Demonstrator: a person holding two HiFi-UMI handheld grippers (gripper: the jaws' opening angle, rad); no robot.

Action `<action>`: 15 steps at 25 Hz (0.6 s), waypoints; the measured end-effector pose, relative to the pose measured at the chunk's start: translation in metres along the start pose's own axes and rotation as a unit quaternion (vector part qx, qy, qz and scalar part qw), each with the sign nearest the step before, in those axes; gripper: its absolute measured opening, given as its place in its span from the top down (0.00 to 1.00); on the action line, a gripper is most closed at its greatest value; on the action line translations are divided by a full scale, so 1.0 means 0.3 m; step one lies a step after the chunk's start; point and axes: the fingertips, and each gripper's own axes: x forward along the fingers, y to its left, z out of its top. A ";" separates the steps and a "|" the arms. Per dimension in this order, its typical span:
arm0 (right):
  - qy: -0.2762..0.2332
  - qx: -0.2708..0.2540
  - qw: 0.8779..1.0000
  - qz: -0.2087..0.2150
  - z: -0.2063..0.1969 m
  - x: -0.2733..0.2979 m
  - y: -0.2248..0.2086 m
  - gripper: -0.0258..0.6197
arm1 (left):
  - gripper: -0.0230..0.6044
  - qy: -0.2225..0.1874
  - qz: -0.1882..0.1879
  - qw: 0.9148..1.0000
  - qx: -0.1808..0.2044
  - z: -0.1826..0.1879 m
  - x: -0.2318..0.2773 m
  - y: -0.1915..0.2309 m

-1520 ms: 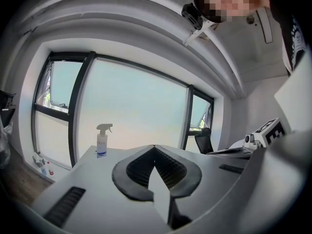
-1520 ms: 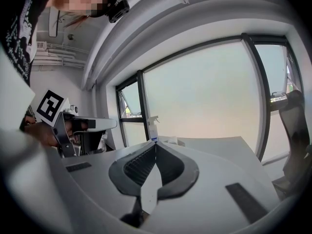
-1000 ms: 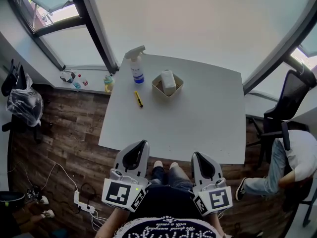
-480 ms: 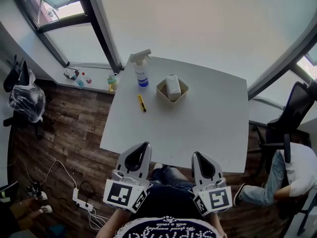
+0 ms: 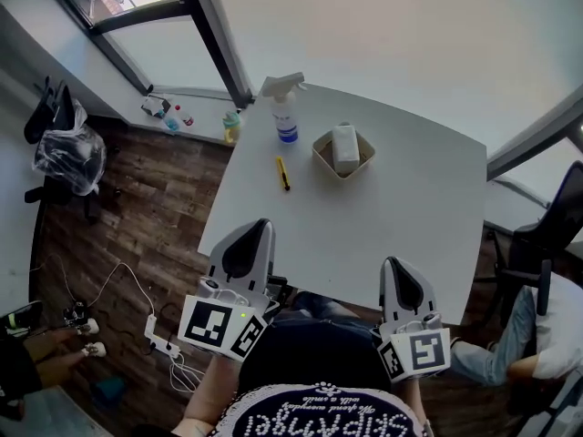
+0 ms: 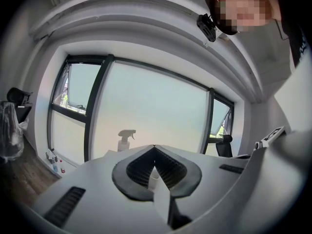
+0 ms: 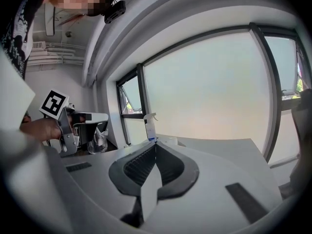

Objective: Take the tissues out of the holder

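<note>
currently, find the left gripper (image 5: 261, 228) at the near left edge of the table (image 5: 364, 226), pointing across the table top. read its jaws as closed, tips meeting, with nothing gripped between them. find the right gripper (image 5: 393, 264) at the near right edge of the table, also pointing across the table top. read its jaws as fully closed and empty as well. locate the holder (image 5: 321, 151), a shallow tan square basket, on the far part of the table, a little left of the table's middle line. locate the tissues (image 5: 344, 147), a white pack, standing inside the holder and rising above its rim. note the spray bottle (image 5: 283, 112), white with a blue label, upright at the far left corner of the table. note the small yellow tool (image 5: 283, 173) lying flat on the table's left side, closer to the table's near edge than the spray bottle. note a seated person (image 5: 557, 326) off the table's right side, partly cut off by the frame edge.
</note>
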 end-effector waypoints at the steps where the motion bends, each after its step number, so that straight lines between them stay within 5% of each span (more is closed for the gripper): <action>1: 0.001 0.001 1.000 0.004 -0.003 0.010 -0.005 0.94 | 0.96 -0.005 0.009 1.000 0.001 0.013 0.000 0.019; 8: 0.009 0.005 0.999 0.031 -0.012 0.072 -0.030 0.94 | 0.96 -0.012 0.059 0.998 0.011 0.047 0.013 0.082; 15: 0.022 0.000 0.999 0.035 -0.043 0.093 -0.063 0.95 | 0.96 0.027 0.013 0.998 0.051 -0.046 0.092 -0.066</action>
